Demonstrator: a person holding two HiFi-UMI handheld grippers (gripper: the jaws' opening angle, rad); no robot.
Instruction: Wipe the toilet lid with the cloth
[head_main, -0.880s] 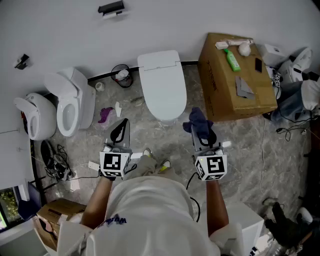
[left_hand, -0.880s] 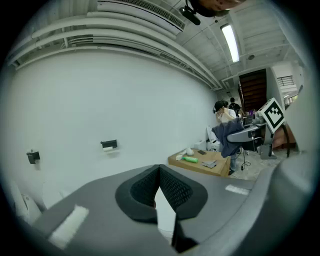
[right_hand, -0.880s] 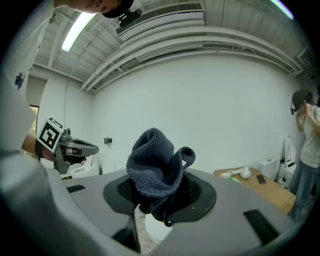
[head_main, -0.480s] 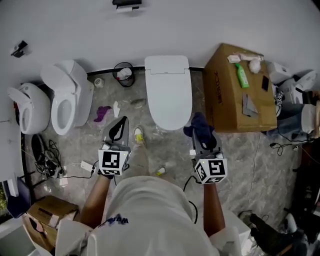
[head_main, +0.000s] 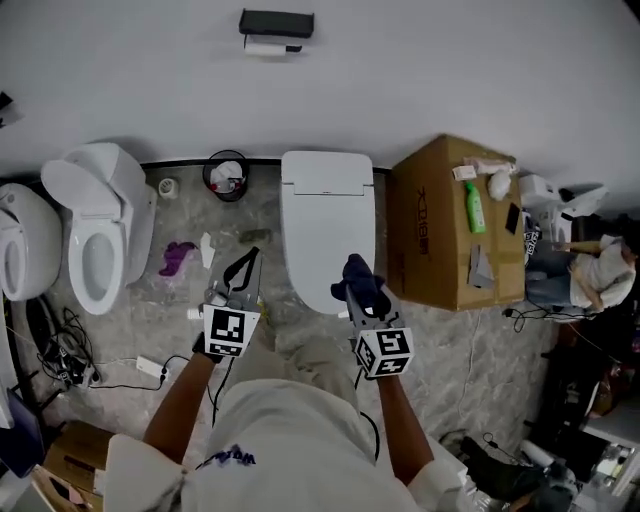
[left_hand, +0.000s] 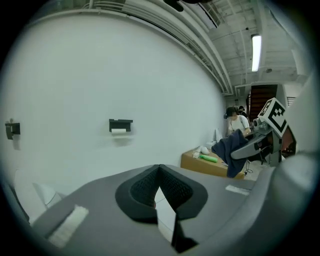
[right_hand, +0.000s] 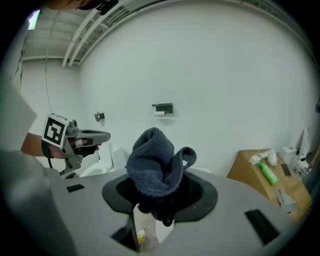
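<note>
– Blue-grey knit, bunched at the right gripper (head_main: 365, 300): is that the cloth (right_hand: 154, 165)?
– Yes. Those jaws are clamped on it, and it bulges up above their tips.
– And the left gripper (left_hand: 159, 169)?
– Its jaws are closed tip to tip, with nothing between them.
– Where is the toilet lid (head_main: 326, 225)?
– Just ahead of the right jaws, and ahead and to the right of the left ones. It is white and down. In the head view the cloth overlaps its near end; I cannot tell whether they touch.
– Containers?
– Two. One cardboard box (head_main: 440, 230) stands to the right of the right jaws, closed, with things on top: one green bottle (head_main: 474, 207), a grey piece (head_main: 481, 266) and small white items (head_main: 497, 184). One round waste bin (head_main: 226, 176) sits farther ahead of the left jaws, by the wall (head_main: 420, 70), with crumpled white rubbish inside.
– How many toilets?
– Three, it seems: the shut one, an open toilet (head_main: 95, 235) left of the left jaws, and a third toilet (head_main: 20, 255) farther left again. Farthest off, one paper holder (head_main: 275, 22) hangs on the wall.
</note>
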